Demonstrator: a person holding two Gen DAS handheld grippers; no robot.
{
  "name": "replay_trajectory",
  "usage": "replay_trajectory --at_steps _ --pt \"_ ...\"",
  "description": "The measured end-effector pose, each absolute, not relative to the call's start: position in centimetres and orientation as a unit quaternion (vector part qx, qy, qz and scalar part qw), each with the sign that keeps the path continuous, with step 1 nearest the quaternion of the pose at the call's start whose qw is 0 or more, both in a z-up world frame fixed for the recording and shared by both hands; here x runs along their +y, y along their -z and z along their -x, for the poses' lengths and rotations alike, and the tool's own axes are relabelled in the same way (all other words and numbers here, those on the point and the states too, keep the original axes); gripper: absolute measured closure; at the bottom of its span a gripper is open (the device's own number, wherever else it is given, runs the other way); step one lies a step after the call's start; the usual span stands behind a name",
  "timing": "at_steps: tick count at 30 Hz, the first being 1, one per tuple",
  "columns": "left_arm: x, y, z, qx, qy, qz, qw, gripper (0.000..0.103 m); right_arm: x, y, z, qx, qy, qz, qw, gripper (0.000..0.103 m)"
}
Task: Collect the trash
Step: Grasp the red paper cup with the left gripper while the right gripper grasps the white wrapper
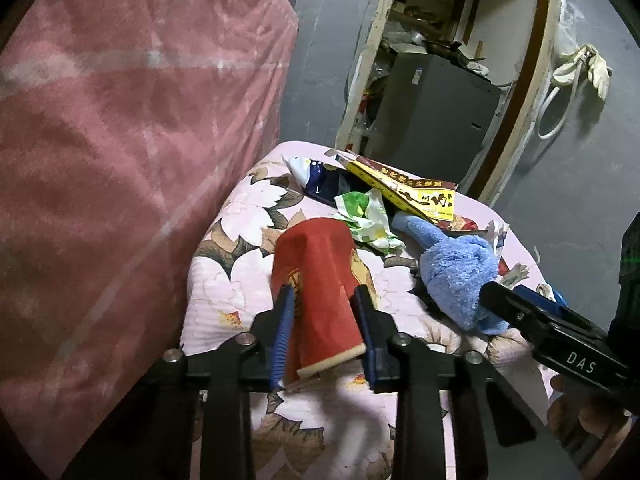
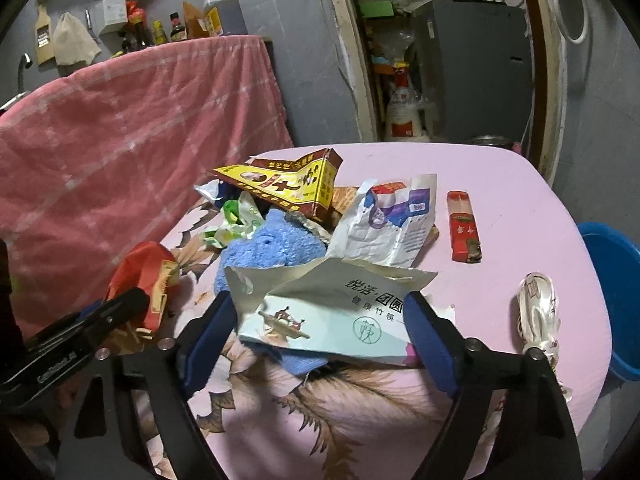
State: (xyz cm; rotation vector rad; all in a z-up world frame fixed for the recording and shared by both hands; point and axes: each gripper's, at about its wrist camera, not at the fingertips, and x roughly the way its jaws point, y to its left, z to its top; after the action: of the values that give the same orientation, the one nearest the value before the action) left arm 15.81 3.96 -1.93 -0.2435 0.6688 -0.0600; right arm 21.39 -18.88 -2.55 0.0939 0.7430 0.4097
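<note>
Trash lies on a table with a pink floral cloth (image 2: pixel 500 184). My left gripper (image 1: pixel 323 294) is closed on a red paper packet (image 1: pixel 316 276); the packet also shows in the right wrist view (image 2: pixel 140 276). My right gripper (image 2: pixel 322 300) straddles a torn white paper wrapper with printed characters (image 2: pixel 332 308); its jaws stand wide and touch the wrapper's edges. A blue fluffy cloth (image 2: pixel 272 248) lies under the wrapper. A yellow and brown carton (image 2: pixel 288 184), a white-purple bag (image 2: pixel 396 216), a green-white wrapper (image 1: pixel 366 216) and a red lighter (image 2: pixel 464 226) lie around.
A pink blanket (image 1: pixel 120 140) hangs over something on the left. A blue basin (image 2: pixel 616 292) stands beside the table's right edge. A clear crumpled wrapper (image 2: pixel 538 312) lies near that edge. A doorway with a grey cabinet (image 1: pixel 432 116) is behind.
</note>
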Motion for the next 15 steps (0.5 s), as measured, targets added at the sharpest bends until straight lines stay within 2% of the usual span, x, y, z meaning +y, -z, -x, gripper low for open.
replay_trajectory --at_steps 1,5,15 --pt "3.8 1.8 -15.7 0.325 0.029 0.114 0.938 0.084 -18.8 2.5 -21.3 0.359 -0.201 -0.046 0.910 0.027" --pt "3.3 1.8 -15.5 0.323 0.027 0.107 0.940 0.087 -18.4 2.3 -20.7 0.354 -0.206 -0.040 0.912 0.035" --pt "2.7 1.6 -15.0 0.322 0.029 0.114 0.940 0.088 -18.3 2.0 -19.5 0.338 -0.216 -0.034 0.915 0.055"
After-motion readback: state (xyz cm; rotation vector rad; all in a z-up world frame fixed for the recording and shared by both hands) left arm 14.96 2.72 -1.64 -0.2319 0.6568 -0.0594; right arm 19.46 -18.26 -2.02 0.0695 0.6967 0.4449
